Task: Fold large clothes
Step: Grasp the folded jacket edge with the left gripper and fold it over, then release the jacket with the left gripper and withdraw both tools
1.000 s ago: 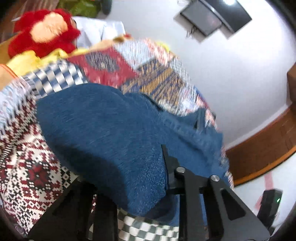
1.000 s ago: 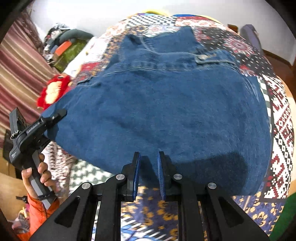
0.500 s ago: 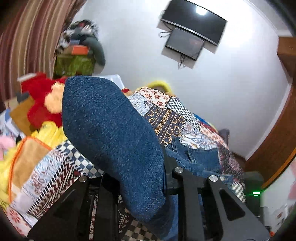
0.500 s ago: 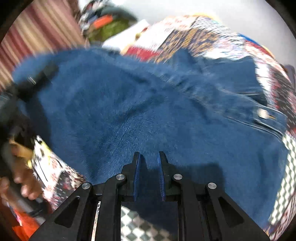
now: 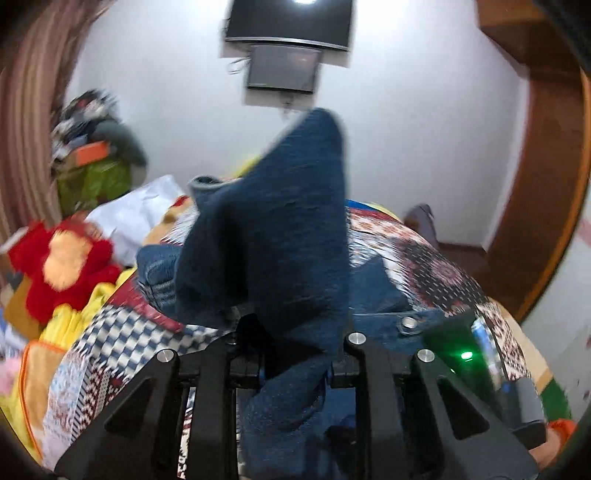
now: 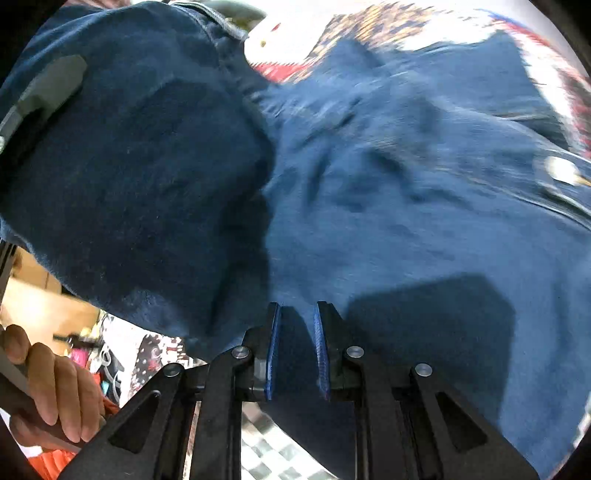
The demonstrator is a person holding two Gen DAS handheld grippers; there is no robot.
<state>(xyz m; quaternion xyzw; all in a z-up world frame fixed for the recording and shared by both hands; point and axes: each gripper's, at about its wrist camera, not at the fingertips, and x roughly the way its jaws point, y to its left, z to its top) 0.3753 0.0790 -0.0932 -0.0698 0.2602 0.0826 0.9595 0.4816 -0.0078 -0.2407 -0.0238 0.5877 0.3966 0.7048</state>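
Since a second ago you've swung the jeans (image 5: 280,236) up off the patchwork quilt (image 5: 436,266); the flap now stands at 12 o'clock from your left gripper (image 5: 295,354), clamped on denim. Only the left view shows the wall TV (image 5: 288,22) and red plush toy (image 5: 62,266). Your right gripper (image 6: 297,350) grasps the jeans' near edge; the garment fills that view, your left hand (image 6: 51,387) at 8 o'clock.

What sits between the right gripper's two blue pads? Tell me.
A fold of the blue jeans fills the gap at the right gripper, shown in the right wrist view; whether the pads pinch it is unclear.
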